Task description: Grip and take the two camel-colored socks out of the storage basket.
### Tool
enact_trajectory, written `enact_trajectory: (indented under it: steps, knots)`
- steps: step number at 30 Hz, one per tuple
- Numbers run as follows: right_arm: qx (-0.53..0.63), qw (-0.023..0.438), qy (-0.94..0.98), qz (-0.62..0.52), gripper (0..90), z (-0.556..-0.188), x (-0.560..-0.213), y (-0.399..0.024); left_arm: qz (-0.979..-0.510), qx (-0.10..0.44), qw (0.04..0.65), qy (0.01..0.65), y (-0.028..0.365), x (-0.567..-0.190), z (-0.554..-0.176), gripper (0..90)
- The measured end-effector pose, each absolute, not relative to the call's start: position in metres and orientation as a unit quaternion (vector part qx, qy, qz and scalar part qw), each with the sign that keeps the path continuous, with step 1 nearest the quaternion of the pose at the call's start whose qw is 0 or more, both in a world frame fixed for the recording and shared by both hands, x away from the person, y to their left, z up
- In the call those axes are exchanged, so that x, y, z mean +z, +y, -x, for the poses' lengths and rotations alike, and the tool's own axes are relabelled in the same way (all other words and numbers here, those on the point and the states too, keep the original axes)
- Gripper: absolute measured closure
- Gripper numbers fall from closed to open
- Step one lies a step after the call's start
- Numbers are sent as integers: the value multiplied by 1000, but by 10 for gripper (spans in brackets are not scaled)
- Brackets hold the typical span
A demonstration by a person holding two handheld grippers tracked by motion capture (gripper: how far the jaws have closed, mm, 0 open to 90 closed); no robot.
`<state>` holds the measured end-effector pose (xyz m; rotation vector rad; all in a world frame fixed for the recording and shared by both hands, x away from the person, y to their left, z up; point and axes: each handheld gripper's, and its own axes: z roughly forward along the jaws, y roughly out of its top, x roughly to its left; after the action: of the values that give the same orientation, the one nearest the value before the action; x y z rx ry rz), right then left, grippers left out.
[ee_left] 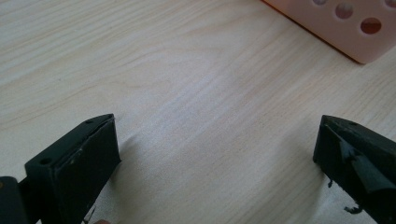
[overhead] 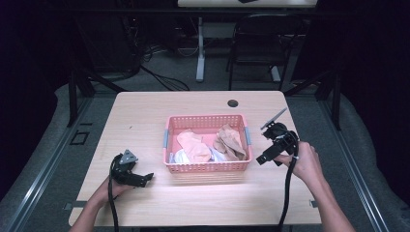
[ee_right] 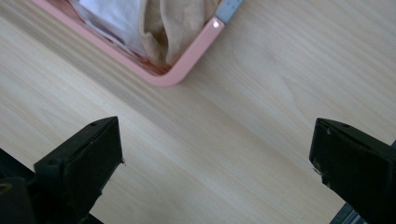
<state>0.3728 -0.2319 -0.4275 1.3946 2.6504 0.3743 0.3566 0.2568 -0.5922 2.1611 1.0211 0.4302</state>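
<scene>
Pink perforated plastic basket point(overhead: 207, 166), long axis running across the pale wood-grain desk point(overhead: 145, 116), lies between the two grippers. The right gripper point(overhead: 267, 157) hovers just beside its right end, nearer than the left gripper point(overhead: 145, 178); both have jaws spread and empty. Soft crumpled cloths point(overhead: 231, 141), possibly socks, fill it.

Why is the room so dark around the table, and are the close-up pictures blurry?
High view: light falls on the table and pink basket; the surroundings sink into near-black. Left gripper view: wood grain fairly sharp, the basket corner soft. Right gripper view: the near jaws look soft, the basket rim shows a small glint.
</scene>
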Motion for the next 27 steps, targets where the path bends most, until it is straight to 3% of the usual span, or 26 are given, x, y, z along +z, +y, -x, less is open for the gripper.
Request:
enact_trajectory:
  steps: [14, 27]
  knots:
    - [135, 50, 891, -431, 13, -400, -410, -195, -834, 166, 349, 394, 257, -592, -357, 0]
    - [125, 28, 903, -411, 56, -428, -424, -158, -834, 166, 349, 394, 257, -592, -357, 0]
